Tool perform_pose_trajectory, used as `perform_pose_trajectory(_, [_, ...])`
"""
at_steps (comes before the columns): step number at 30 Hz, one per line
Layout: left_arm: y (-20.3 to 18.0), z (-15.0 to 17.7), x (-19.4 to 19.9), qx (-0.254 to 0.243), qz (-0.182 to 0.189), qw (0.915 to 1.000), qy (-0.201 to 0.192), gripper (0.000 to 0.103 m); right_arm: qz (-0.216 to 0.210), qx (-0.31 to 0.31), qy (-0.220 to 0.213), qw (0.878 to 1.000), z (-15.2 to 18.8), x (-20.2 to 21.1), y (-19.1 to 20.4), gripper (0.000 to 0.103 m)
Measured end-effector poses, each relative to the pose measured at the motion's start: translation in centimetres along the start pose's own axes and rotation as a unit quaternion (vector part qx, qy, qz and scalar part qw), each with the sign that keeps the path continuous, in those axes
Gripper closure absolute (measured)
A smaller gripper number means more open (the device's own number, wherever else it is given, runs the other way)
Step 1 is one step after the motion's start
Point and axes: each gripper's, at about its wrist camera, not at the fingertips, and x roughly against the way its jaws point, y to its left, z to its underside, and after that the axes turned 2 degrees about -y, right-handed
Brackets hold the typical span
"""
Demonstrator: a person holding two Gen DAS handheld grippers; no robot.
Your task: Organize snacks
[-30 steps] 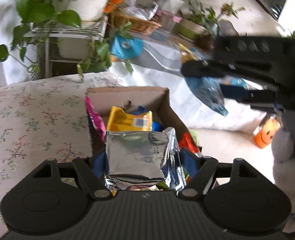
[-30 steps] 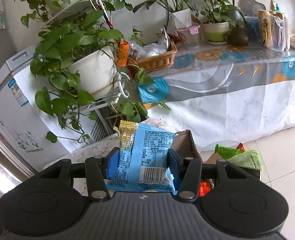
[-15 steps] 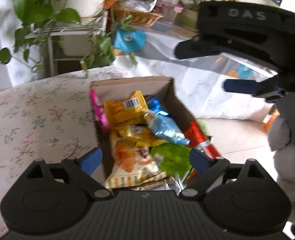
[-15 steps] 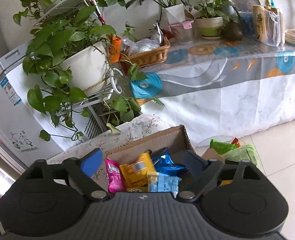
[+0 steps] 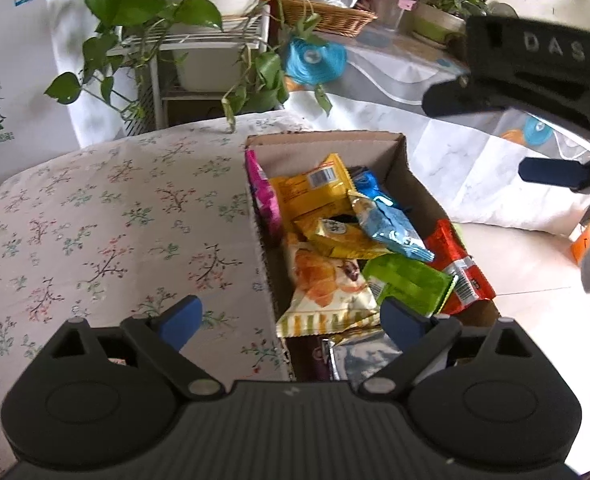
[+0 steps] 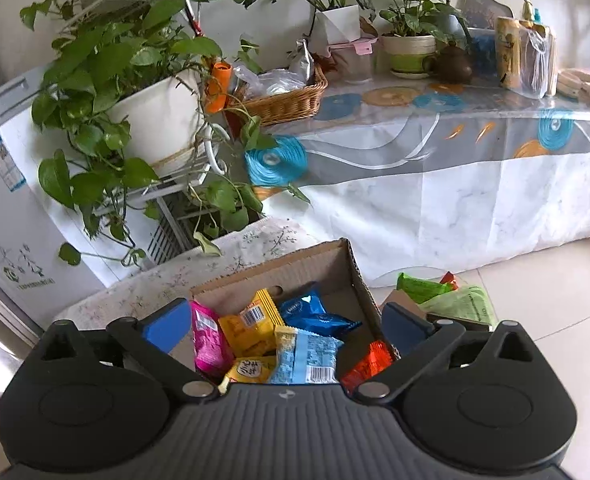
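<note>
A cardboard box (image 5: 327,142) stands on the flowered table's right edge, filled with several snack packets. A light blue packet (image 5: 391,228) lies on top in it, and a silver packet (image 5: 359,356) lies at the near end. My left gripper (image 5: 291,316) is open and empty just above the box's near end. My right gripper (image 6: 283,320) is open and empty above the box (image 6: 315,256), with the light blue packet (image 6: 307,356) below it. The right gripper also shows in the left wrist view (image 5: 503,132), up and to the right.
A flowered tablecloth (image 5: 107,216) covers the table left of the box. Potted plants on a white rack (image 6: 151,120), a wicker basket (image 6: 287,100) and a long covered table (image 6: 455,152) stand behind. More packets (image 6: 439,292) lie on the floor at right.
Both grippers opened. The left let go of the silver packet and the right let go of the light blue packet; both packets now lie in the box.
</note>
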Motion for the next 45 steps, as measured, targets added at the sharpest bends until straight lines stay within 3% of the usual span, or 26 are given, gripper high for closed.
perform_pose_trajectory(9, [1.0, 0.2, 0.4, 0.012, -0.017, 0.9998, 0.007, 0.006, 0.025, 0.025, 0.005, 0.999, 1.4, 0.9, 0.3, 0.000])
perform_pose_trajectory(14, [1.7, 0.4, 0.5, 0.017, -0.033, 0.9993, 0.009, 0.006, 0.060, 0.030, 0.010, 0.998, 2.5, 1.2, -0.2, 0.000])
perform_pose_trajectory(24, [2.9, -0.5, 0.7, 0.040, -0.052, 0.9978, 0.004, 0.005, 0.099, 0.042, 0.041, 0.993, 3.9, 0.7, -0.7, 0.000])
perform_pose_trajectory(37, [2.2, -2.3, 0.3, 0.051, -0.071, 0.9962, 0.006, 0.002, 0.103, 0.063, 0.068, 0.990, 4.1, -0.1, -0.5, 0.000])
perform_pose_trajectory(45, [1.2, -2.9, -0.2, 0.024, -0.080, 0.9965, 0.009, 0.002, 0.111, 0.070, 0.074, 0.989, 4.0, -0.4, -0.5, 0.000])
